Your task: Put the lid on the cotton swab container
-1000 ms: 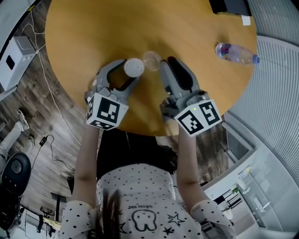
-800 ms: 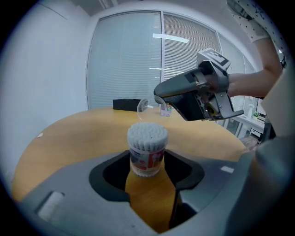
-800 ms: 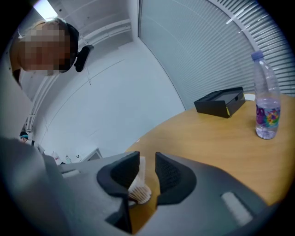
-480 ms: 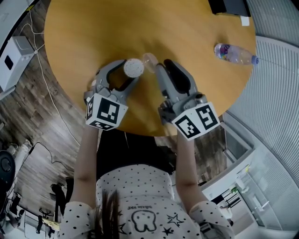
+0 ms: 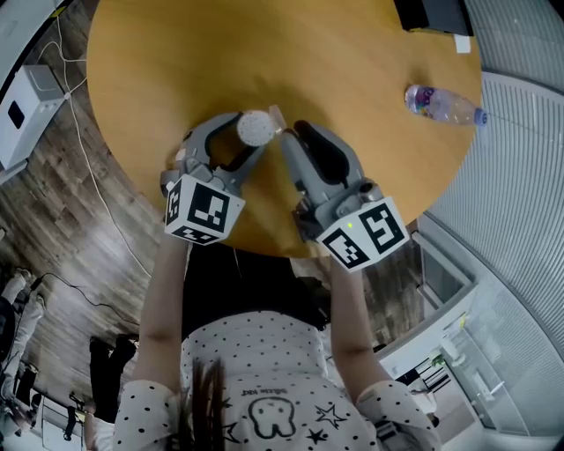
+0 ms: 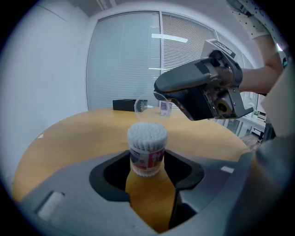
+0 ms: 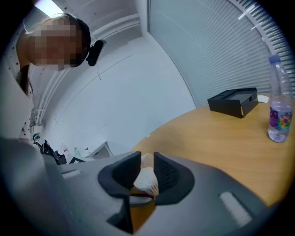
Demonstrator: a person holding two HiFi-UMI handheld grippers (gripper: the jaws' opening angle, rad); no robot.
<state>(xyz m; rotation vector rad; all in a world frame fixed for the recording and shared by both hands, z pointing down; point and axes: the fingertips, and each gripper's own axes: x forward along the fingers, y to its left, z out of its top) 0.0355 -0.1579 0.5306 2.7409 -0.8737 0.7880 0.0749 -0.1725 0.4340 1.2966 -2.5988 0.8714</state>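
right claw [image 7: 147,167] moved left, closing on lid [image 7: 147,181]; left claw [image 6: 147,162] grips cotton swab container [image 6: 147,146].

Head view: cam high up, facing steeply down on the round table [image 5: 352,53], mid range. Left gripper view sits low, close over the tabletop, facing across to the window blinds [image 6: 138,60]; right gripper view is tilted, facing a white wall [image 7: 138,83] — both v. near own jaws. Shared: bottle [image 5: 441,101] and black box [image 5: 432,13] in all 3 views, cotton swab container [image 5: 256,129] in head + left gripper views.
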